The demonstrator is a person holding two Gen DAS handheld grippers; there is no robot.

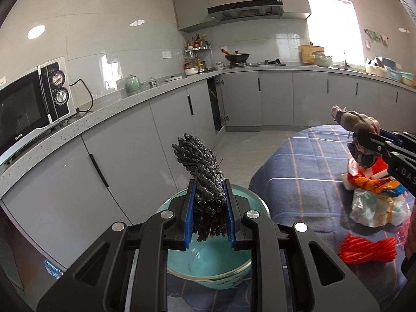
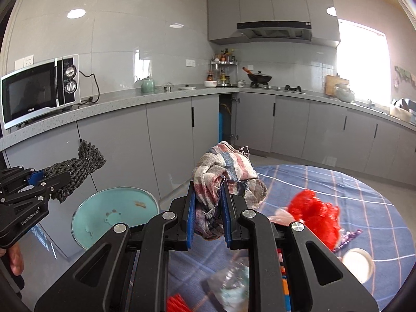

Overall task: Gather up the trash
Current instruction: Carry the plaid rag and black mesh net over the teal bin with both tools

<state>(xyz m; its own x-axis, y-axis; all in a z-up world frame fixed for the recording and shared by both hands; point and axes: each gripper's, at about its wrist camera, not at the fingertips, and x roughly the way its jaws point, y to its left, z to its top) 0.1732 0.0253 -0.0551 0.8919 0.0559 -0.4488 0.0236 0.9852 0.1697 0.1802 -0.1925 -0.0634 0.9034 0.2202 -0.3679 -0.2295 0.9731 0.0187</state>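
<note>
My left gripper point(image 1: 209, 209) is shut on a dark grey bundle of cord point(image 1: 201, 166), held above a teal bowl point(image 1: 208, 257); the same bundle of cord point(image 2: 78, 167) shows at the left of the right wrist view. My right gripper point(image 2: 208, 213) is shut on a crumpled striped cloth point(image 2: 223, 174), over the blue plaid tablecloth point(image 2: 364, 189). From the left wrist view the right gripper point(image 1: 364, 136) appears at the right edge with the striped cloth point(image 1: 356, 119) in its jaws.
On the table lie a knotted plastic bag point(image 1: 377, 202), red cord point(image 1: 366, 248), a red mesh lump point(image 2: 314, 213), a clear bag point(image 2: 231, 283) and a round lid point(image 2: 358, 261). Grey cabinets point(image 1: 124, 161) and a microwave point(image 1: 28, 109) stand to the left, with a cabinet door open at the corner.
</note>
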